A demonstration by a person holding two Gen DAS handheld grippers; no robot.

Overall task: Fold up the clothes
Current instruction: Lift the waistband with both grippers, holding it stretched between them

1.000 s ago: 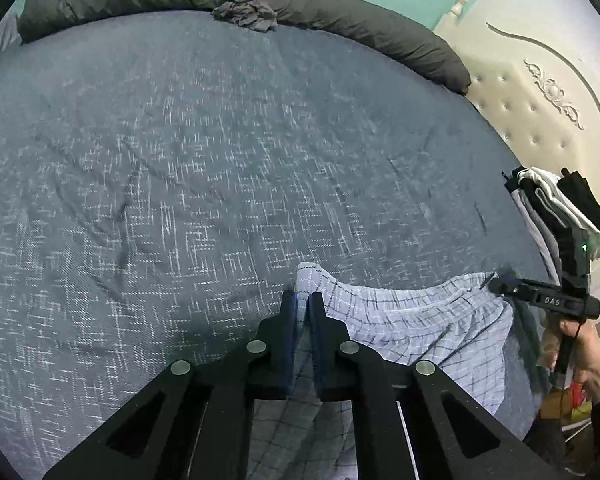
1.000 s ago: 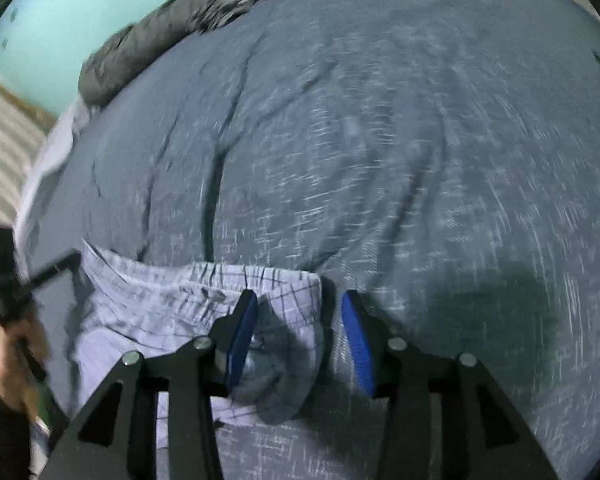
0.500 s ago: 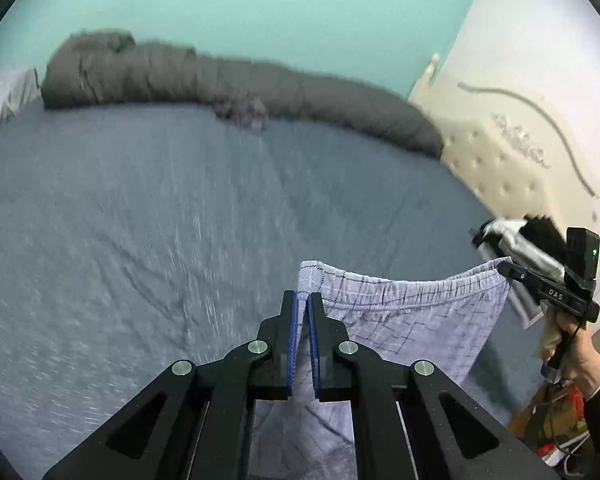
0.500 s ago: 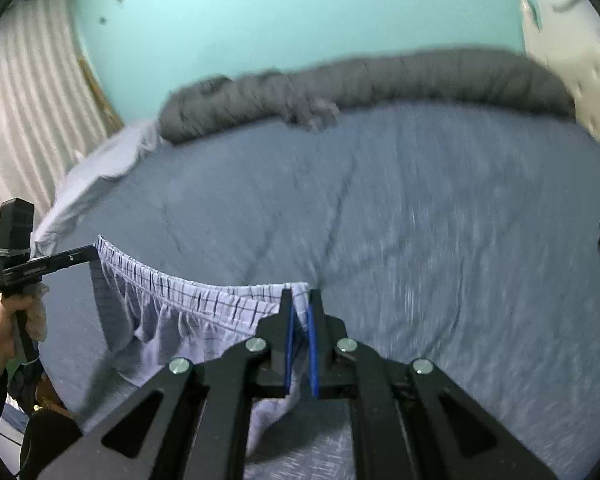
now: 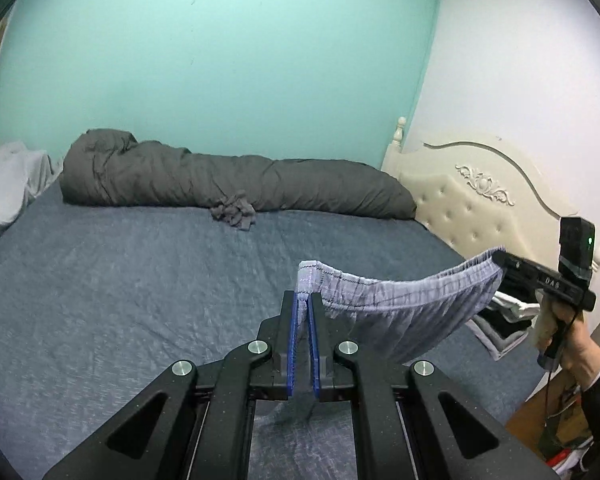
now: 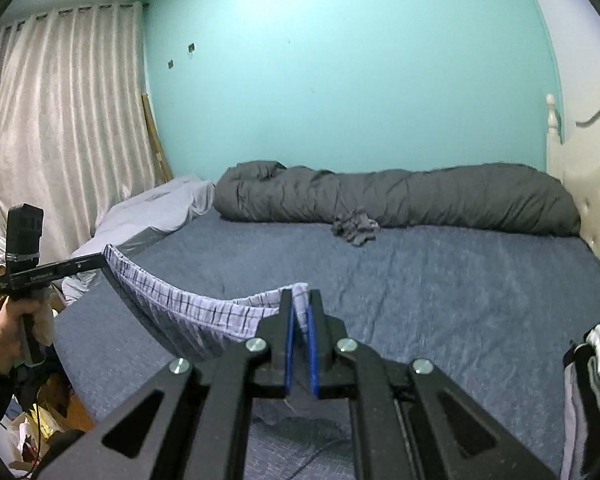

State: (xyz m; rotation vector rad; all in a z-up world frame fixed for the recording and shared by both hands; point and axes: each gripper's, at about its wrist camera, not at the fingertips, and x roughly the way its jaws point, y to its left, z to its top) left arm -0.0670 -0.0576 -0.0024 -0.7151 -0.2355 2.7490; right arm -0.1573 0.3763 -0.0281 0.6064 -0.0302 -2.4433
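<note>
A pair of light checked shorts (image 5: 400, 312) hangs by its elastic waistband between my two grippers, above the blue bed (image 5: 140, 292). My left gripper (image 5: 303, 300) is shut on one end of the waistband. My right gripper (image 6: 300, 300) is shut on the other end; it also shows in the left wrist view (image 5: 500, 260). The shorts (image 6: 204, 316) sag in the middle and their lower part drops out of sight below the fingers. The left gripper shows in the right wrist view (image 6: 100, 260).
A rolled dark grey duvet (image 5: 228, 184) lies along the far edge, with a small crumpled grey garment (image 5: 234, 214) in front of it. A stack of folded clothes (image 6: 592, 368) sits at the bed's right edge by the cream headboard (image 5: 476, 200). Curtains (image 6: 60, 120) hang at left.
The right gripper closed on the waistband. Both grippers then lifted the shorts off the bed and tilted up, so the views now face the wall.
</note>
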